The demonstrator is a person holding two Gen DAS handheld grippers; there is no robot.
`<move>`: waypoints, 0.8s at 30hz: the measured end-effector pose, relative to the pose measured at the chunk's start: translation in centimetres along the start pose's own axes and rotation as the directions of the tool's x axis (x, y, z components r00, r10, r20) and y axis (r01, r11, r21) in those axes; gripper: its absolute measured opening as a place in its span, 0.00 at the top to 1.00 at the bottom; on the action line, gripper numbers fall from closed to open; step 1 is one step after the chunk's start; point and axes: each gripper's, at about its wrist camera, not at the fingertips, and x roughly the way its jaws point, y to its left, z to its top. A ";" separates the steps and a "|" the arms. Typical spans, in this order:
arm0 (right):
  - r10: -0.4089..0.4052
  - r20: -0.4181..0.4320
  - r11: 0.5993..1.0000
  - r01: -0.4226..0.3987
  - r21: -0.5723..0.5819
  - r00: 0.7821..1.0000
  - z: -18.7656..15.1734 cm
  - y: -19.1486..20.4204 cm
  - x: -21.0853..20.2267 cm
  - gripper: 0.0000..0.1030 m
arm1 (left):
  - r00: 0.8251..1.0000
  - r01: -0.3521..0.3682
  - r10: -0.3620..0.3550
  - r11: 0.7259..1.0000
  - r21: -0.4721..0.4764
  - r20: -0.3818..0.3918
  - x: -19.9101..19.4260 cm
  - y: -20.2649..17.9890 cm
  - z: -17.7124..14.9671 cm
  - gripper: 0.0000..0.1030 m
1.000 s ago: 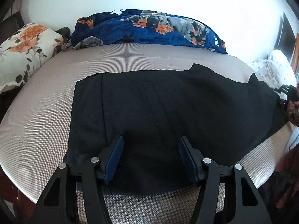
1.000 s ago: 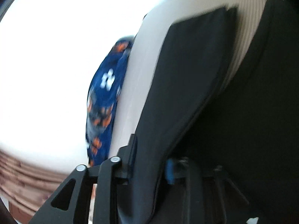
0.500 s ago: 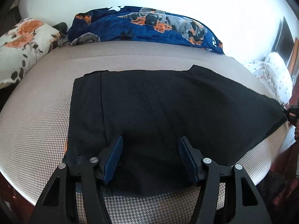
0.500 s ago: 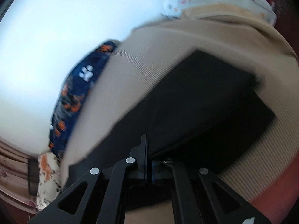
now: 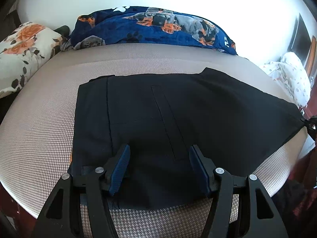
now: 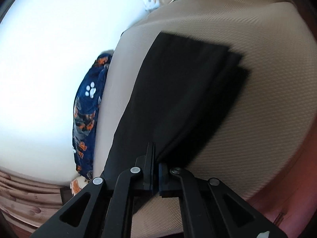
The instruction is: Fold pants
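**Right gripper draws the pants' end out taut**

Since the earlier frames the right gripper [image 6: 155, 170] has carried the pants' [image 5: 178, 119] far end outward: a second ago that end sagged and bunched by the bed's right edge, and now it is pulled into a tight point at the right rim of the left wrist view. Its fingers [image 6: 150, 164] have gone from nearly closed to pressed together, with a corner of black cloth pinched between them. The left gripper [image 5: 158, 168] has not shifted.

The pants are black and lie across the middle of the bed [image 5: 39, 130], the waist part flat toward the left, with a long stitched seam running down the middle. In the right wrist view the cloth runs away from the pinched corner in a broad band, doubled so that two layers show stepped at its far end, the near part lifted off the bed and throwing a shadow.

The left gripper hovers over the pants' near edge, its blue-padded fingers [image 5: 120, 166] spread wide with cloth below them; whether the tips touch the cloth I cannot tell.

The bed has a beige woven cover. Behind the pants, against the white wall, lies a blue blanket [image 5: 154, 27] printed with dogs and paws. A floral pillow [image 5: 23, 53] sits at the left, and white spotted bedding [image 5: 291, 77] at the right.
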 end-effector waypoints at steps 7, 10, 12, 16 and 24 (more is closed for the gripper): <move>-0.057 0.051 0.996 0.060 -0.063 0.997 0.2 0.0 -2.1 0.98 | 1.000 0.009 -0.009 1.000 -0.007 0.000 0.0 0.0 0.1 0.35; -0.110 0.073 0.984 0.120 -0.135 0.991 0.1 1.2 -2.1 0.99 | 1.000 0.016 -0.016 1.000 -0.019 0.000 -0.1 0.1 0.2 0.35; -0.122 0.078 0.980 0.133 -0.147 0.989 0.1 1.1 -2.2 0.99 | 1.000 0.019 -0.019 0.999 -0.026 0.007 -0.1 0.2 0.3 0.35; -0.100 0.065 0.985 0.108 -0.132 0.993 0.5 0.3 -2.1 0.99 | 1.000 0.009 -0.008 0.999 -0.031 0.029 -0.1 0.4 0.5 0.35; 0.031 0.047 0.998 -0.028 -0.050 0.998 0.8 -1.9 -2.3 0.97 | 0.994 0.006 0.024 0.965 -0.262 0.111 -6.8 7.1 0.0 0.34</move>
